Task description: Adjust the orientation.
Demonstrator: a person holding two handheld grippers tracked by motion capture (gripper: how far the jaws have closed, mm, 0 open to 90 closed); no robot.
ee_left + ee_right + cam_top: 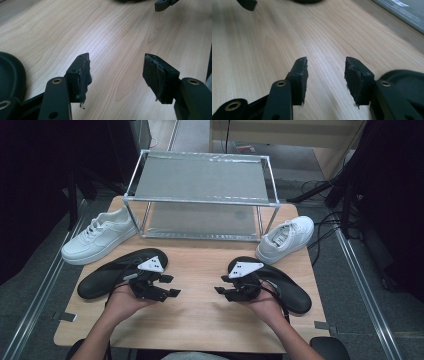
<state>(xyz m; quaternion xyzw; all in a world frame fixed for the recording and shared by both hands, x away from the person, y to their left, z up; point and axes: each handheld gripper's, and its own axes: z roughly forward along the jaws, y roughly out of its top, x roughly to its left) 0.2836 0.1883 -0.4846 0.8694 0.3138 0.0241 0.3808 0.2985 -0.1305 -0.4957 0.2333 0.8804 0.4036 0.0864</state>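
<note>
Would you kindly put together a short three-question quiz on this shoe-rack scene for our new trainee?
1. True or false: the left gripper holds a white sneaker.
2. Which shoe lies nearest the right gripper? A) the right black slipper B) the left white sneaker C) a brown boot
3. Fill in: both tiers of the metal shoe rack hold ___ shoes.

Key: 1. False; both grippers are open over bare wooden table. 2. A. 3. No; the right white sneaker and left black slipper also lie on the table.

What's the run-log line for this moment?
left hand-held gripper: open, empty | right hand-held gripper: open, empty | black shoes: on table, untouched
</note>
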